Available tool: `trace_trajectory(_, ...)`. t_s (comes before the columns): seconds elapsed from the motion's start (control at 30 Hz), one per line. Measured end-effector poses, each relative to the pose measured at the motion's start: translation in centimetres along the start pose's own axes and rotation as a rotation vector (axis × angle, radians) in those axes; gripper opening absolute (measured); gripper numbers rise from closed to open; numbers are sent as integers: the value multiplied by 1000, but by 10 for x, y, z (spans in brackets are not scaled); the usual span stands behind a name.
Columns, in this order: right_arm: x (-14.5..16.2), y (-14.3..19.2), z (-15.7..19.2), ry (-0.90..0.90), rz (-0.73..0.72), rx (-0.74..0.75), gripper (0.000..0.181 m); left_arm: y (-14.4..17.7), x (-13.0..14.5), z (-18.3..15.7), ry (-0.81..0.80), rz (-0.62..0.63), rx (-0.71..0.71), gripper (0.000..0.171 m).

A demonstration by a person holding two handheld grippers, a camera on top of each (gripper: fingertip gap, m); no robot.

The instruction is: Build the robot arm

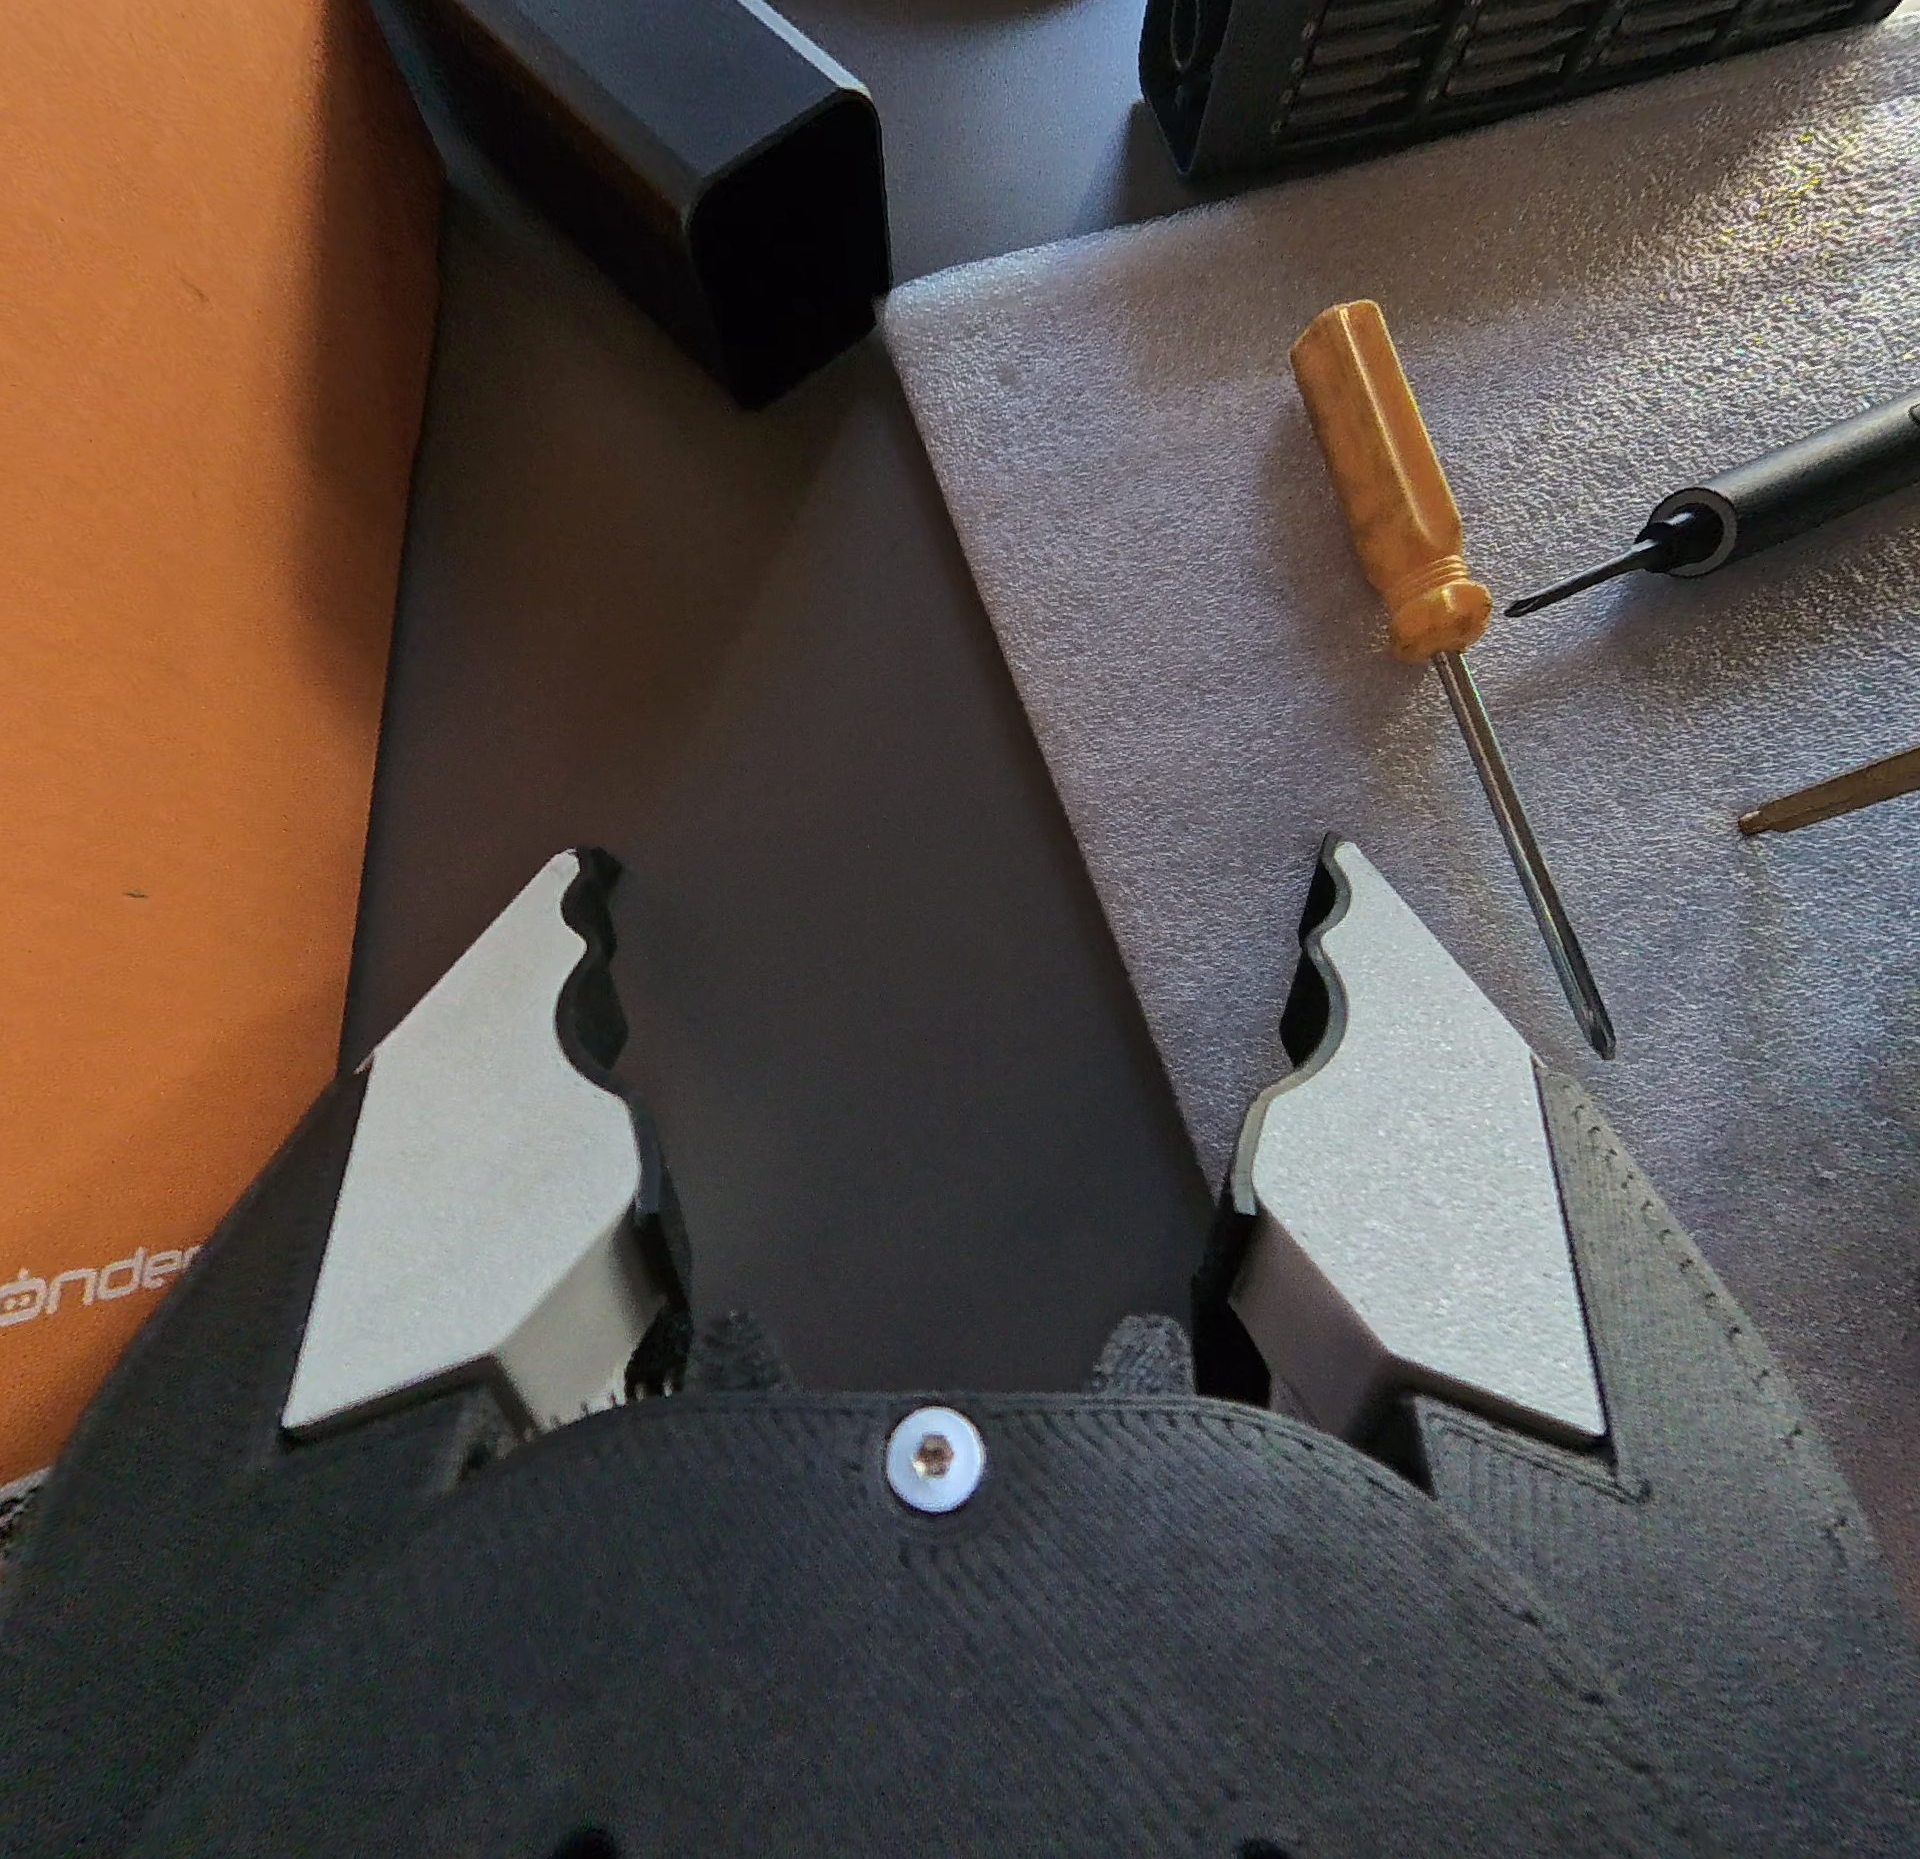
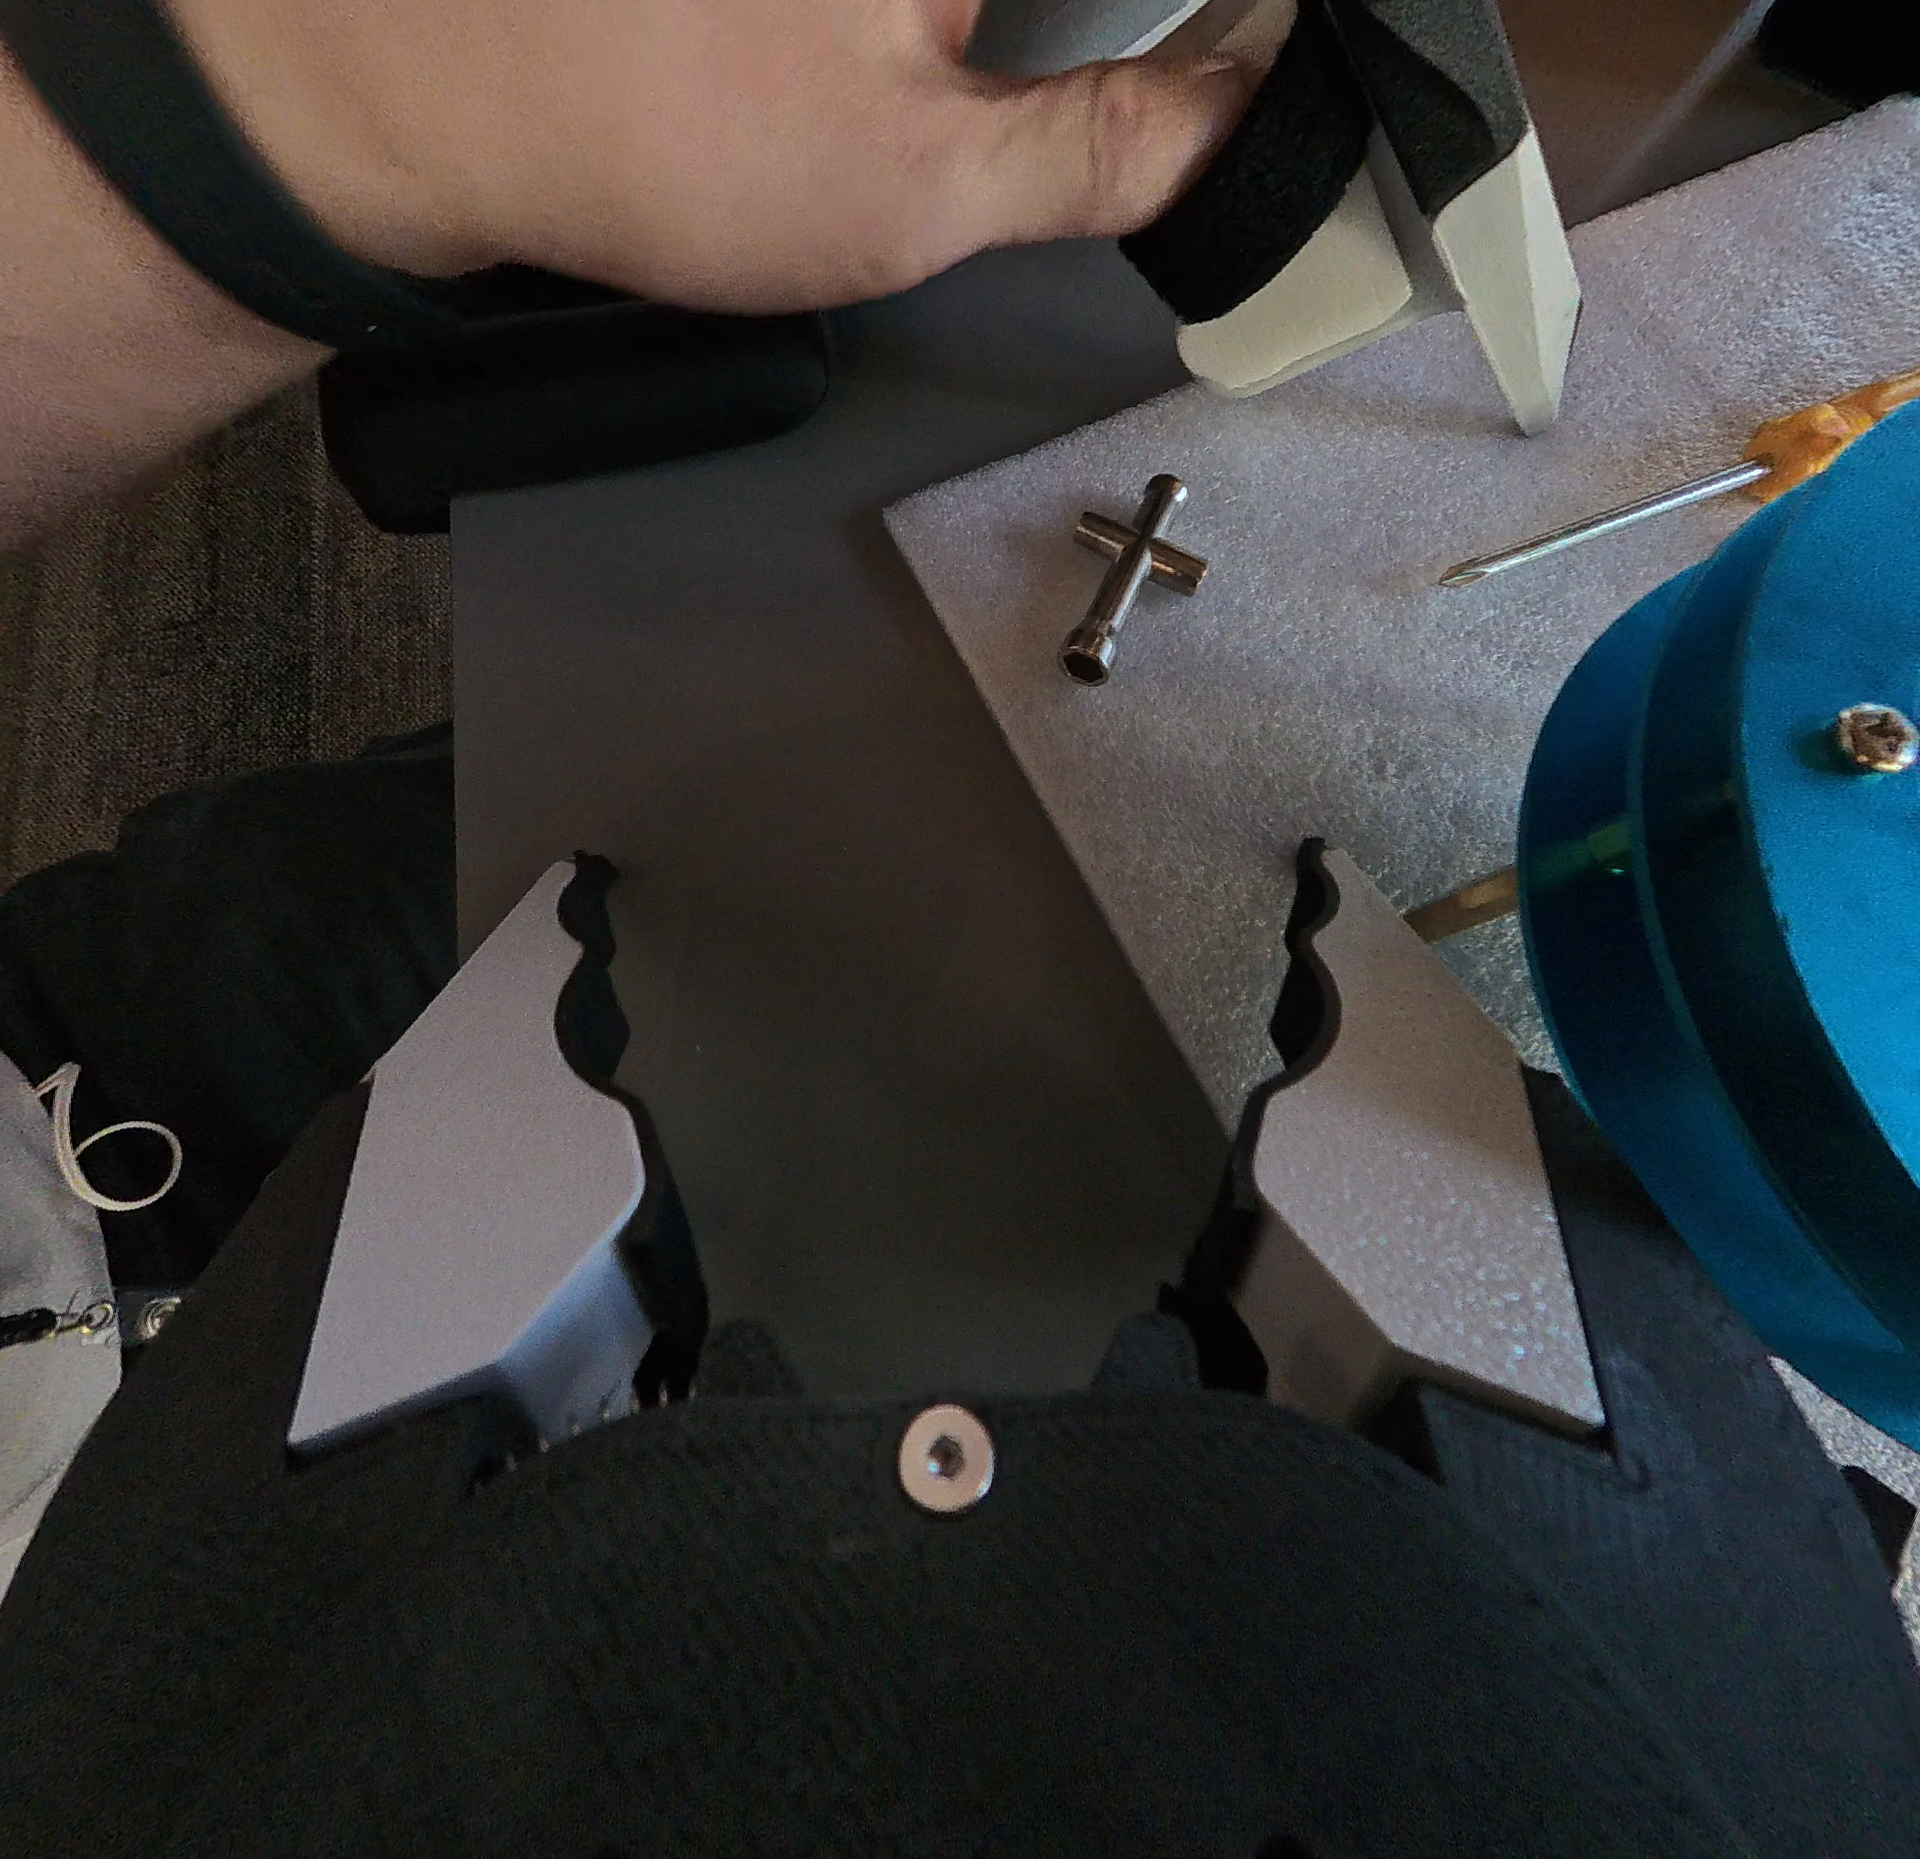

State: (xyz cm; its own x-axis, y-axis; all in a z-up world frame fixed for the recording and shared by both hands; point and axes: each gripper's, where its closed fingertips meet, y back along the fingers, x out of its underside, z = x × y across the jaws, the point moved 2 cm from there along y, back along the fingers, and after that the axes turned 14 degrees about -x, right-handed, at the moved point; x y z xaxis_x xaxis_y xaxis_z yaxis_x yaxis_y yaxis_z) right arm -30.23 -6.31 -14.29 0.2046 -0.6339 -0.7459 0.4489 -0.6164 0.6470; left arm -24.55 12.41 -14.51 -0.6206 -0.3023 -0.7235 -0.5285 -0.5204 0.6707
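We see a dark desk point(image 1: 831, 770) carrying a grey foam mat point(image 1: 1558, 375) and an orange sheet point(image 1: 187, 562). On the mat sits a blue disc point(image 2: 1766, 926). A black tube point(image 1: 665, 147) and a bit case point(image 1: 1507, 33) lie farther off. Our left hand-held gripper point(image 1: 961, 853) hangs over bare desk, jaws wide apart and empty, with a yellow screwdriver point(image 1: 1382, 490) just to its right. Our right hand-held gripper point(image 2: 945, 853) is likewise spread and empty, near a cross wrench point(image 2: 1132, 573).
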Motion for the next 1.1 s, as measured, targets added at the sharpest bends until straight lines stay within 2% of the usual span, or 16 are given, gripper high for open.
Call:
trace_trajectory(0.97, 0, 1, -1, -1, -2, 11, 123, -4, -3, 1, -33, -1, 33, 136)
trace_trajectory(1.0, -1, 2, 0, 4, -7, 17, 117, -5, -4, 1, -35, 0, 37, 136)
trace_trajectory(1.07, -3, 11, 4, 31, -41, 34, 88, -3, -4, 2, -29, 11, 45, 135)
trace_trajectory(1.1, -6, 20, 6, 36, -83, 47, 82, 1, -5, 3, -20, 12, 54, 127)
